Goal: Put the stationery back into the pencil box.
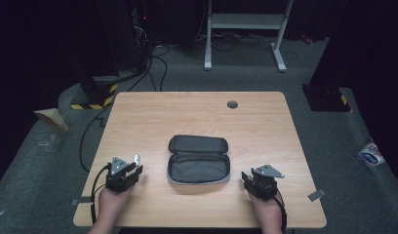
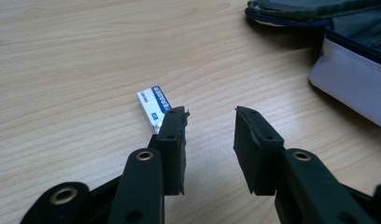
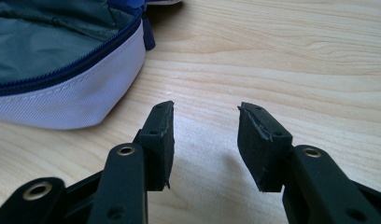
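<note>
An open grey pencil case (image 1: 199,161) lies unzipped in the middle of the wooden table (image 1: 153,117), its light outer wall showing in the left gripper view (image 2: 352,79) and the right gripper view (image 3: 62,93). A small white and blue eraser (image 2: 152,106) rests flat on the wood, just past the left jaw's tip, which hides its near end; it is a pale speck in the high view (image 1: 136,158). My left gripper (image 2: 209,112) (image 1: 133,170) is open, with nothing between its jaws. My right gripper (image 3: 205,109) (image 1: 248,179) is open over bare wood, right of the case.
A round cable grommet (image 1: 232,104) sits near the table's far edge. Beyond the table stand a white desk frame (image 1: 246,22) and dark equipment with cables on the floor. A person's hands hold both grippers close to the near edge.
</note>
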{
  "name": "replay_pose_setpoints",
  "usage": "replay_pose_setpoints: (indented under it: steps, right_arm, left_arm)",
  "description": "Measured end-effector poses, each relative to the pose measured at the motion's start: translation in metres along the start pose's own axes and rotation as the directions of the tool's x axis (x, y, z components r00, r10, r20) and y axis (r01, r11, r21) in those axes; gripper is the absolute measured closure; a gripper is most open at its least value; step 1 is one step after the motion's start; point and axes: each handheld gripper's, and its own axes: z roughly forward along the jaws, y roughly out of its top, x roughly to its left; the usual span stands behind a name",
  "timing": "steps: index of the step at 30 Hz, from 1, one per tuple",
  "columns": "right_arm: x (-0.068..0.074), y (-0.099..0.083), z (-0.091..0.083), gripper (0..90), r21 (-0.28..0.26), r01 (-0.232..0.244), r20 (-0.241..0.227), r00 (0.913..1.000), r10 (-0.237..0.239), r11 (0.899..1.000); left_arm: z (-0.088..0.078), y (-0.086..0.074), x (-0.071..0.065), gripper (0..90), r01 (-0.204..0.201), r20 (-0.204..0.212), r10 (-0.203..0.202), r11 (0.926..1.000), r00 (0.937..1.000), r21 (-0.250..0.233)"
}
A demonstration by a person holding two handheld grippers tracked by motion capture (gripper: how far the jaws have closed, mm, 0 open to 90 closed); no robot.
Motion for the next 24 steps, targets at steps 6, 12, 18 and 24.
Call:
replay_pose_setpoints:
  steps: [6,12,18,24]
  right_arm:
    - [0.000,-0.001,0.000,54.5,0.005,0.017,0.012,0.9998,-0.017,1.000]
    - [0.003,-0.001,0.006,53.6,0.036,0.047,0.020,0.9986,-0.048,0.998]
    - [0.005,0.000,0.010,51.1,0.062,0.047,-0.002,0.9989,-0.047,0.997]
    - [0.005,0.000,0.010,48.0,0.065,0.046,-0.004,0.9989,-0.046,0.997]
  left_arm:
    - [0.004,0.000,0.004,58.6,0.017,-0.025,-0.017,0.9998,0.9995,0.008]
    - [0.008,-0.001,0.010,53.0,0.035,-0.042,-0.034,0.9990,0.9985,0.028]
    - [0.011,-0.001,0.014,47.0,0.058,-0.047,-0.056,0.9977,0.9973,0.036]
    - [0.015,-0.001,0.015,42.7,0.076,-0.052,-0.074,0.9958,0.9959,0.051]
